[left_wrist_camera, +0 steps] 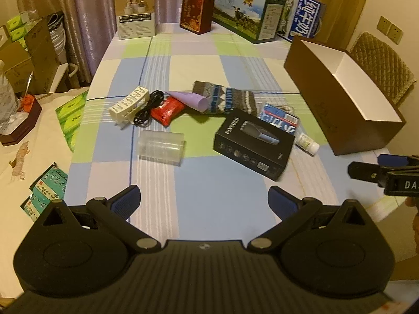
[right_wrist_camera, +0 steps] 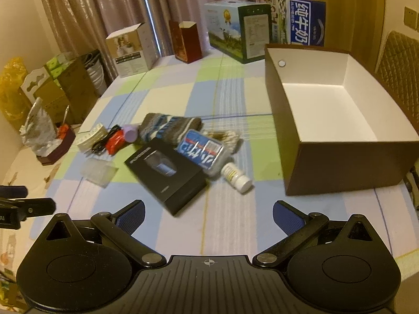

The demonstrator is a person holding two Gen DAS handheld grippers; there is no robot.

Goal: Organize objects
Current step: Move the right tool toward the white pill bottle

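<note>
Your left gripper (left_wrist_camera: 203,204) and right gripper (right_wrist_camera: 208,218) hover with fingers spread and empty; the black rectangular carton (right_wrist_camera: 165,174) lies just ahead, the open brown cardboard box (right_wrist_camera: 343,167) ahead-right.

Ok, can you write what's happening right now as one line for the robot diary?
left gripper: open, empty | right gripper: open, empty | brown box: empty | black box, small bottle: on table, untouched
</note>
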